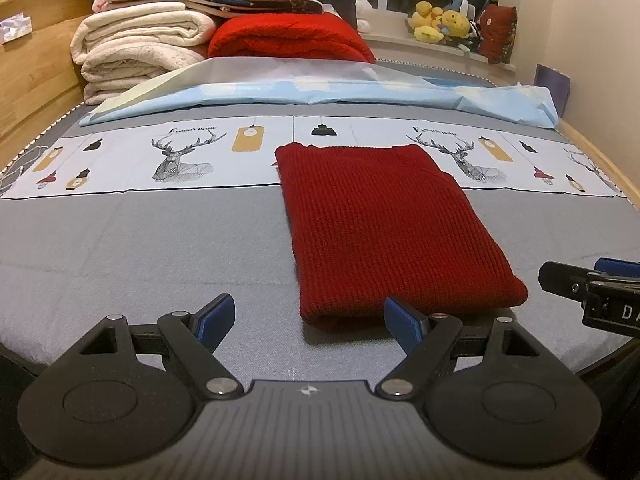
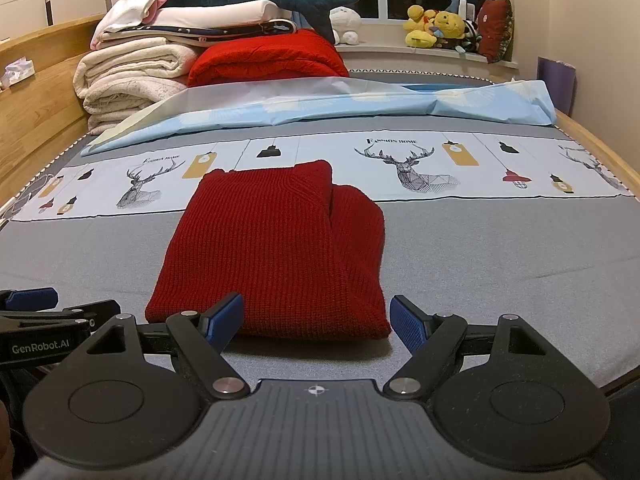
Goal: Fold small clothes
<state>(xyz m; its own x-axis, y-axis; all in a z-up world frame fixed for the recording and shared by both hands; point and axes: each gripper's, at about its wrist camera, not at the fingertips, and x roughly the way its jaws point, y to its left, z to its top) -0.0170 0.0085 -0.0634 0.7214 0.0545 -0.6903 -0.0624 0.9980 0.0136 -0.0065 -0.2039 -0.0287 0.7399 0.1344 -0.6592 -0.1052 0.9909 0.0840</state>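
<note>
sweater [image 1: 384,220] folded flat on bed [image 1: 140,240] | left gripper [image 1: 308,320] + right gripper [image 2: 316,318] just short of sweater's near hem, jaws spread, empty | staged to pinch hem for next fold

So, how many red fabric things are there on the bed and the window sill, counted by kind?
Dark red knitted sweater, folded, on the grey sheet: 1
Bright red folded blanket at the far end of the bed: 1
Dark red cushion on the window sill: 1
Total: 3
</note>
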